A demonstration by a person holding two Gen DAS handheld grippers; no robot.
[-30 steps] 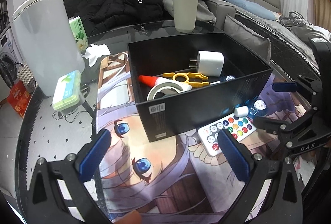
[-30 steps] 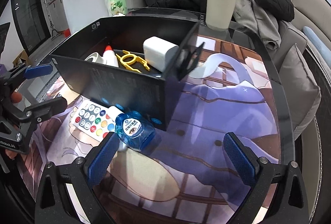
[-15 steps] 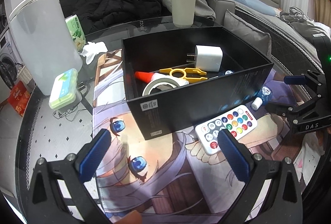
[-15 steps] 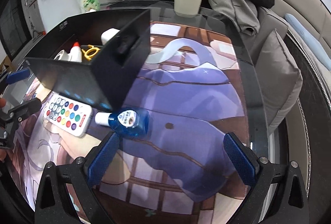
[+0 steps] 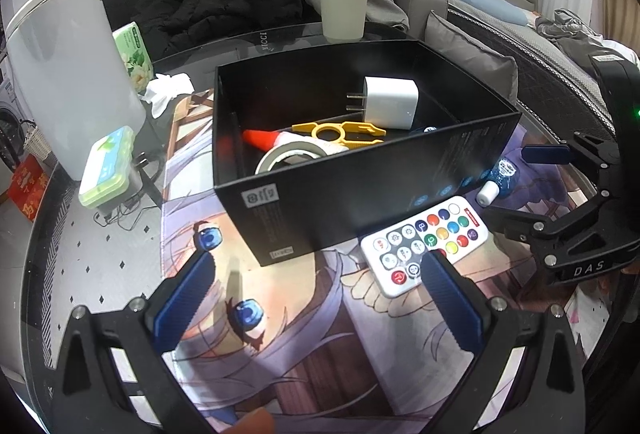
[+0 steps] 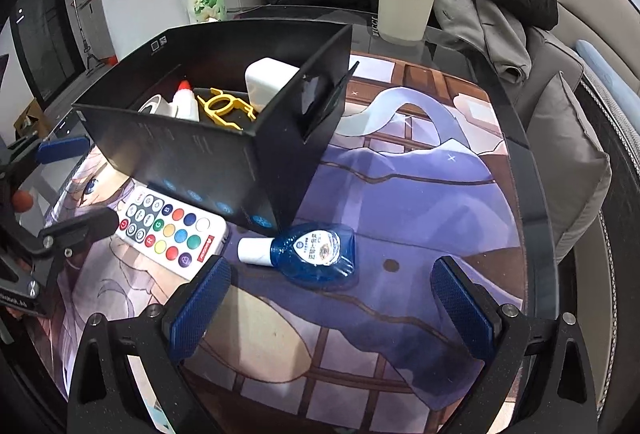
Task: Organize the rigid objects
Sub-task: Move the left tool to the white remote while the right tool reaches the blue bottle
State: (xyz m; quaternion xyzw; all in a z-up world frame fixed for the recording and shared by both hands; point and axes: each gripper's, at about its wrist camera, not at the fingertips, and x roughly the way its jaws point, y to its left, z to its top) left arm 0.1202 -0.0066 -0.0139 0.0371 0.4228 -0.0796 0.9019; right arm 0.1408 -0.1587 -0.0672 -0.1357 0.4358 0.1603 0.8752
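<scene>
A black box (image 5: pixel 360 189) (image 6: pixel 192 157) stands on the printed mat and holds a white charger (image 5: pixel 390 101), yellow tweezers (image 5: pixel 340 131), a tape roll (image 5: pixel 290 157) and a red-capped glue bottle (image 6: pixel 185 101). A white remote (image 5: pixel 426 244) (image 6: pixel 170 230) lies on the mat by the box's near wall. A blue bottle (image 6: pixel 316 254) (image 5: pixel 498 179) lies on its side beside it. My left gripper (image 5: pixel 316 298) is open and empty, just short of the remote. My right gripper (image 6: pixel 328 298) is open and empty, just short of the blue bottle.
A beige cup (image 5: pixel 344 5) stands behind the box. A white bin (image 5: pixel 68 73), a tissue pack (image 5: pixel 134 55) and a green case (image 5: pixel 108 165) sit at the left. Black and grey jackets (image 5: pixel 256 5) lie on the sofa behind. The glass table's rim (image 6: pixel 536 169) curves at the right.
The right gripper swung around the box corner and now faces the blue bottle head-on. The left gripper drew slightly nearer the remote. Both stayed open.
</scene>
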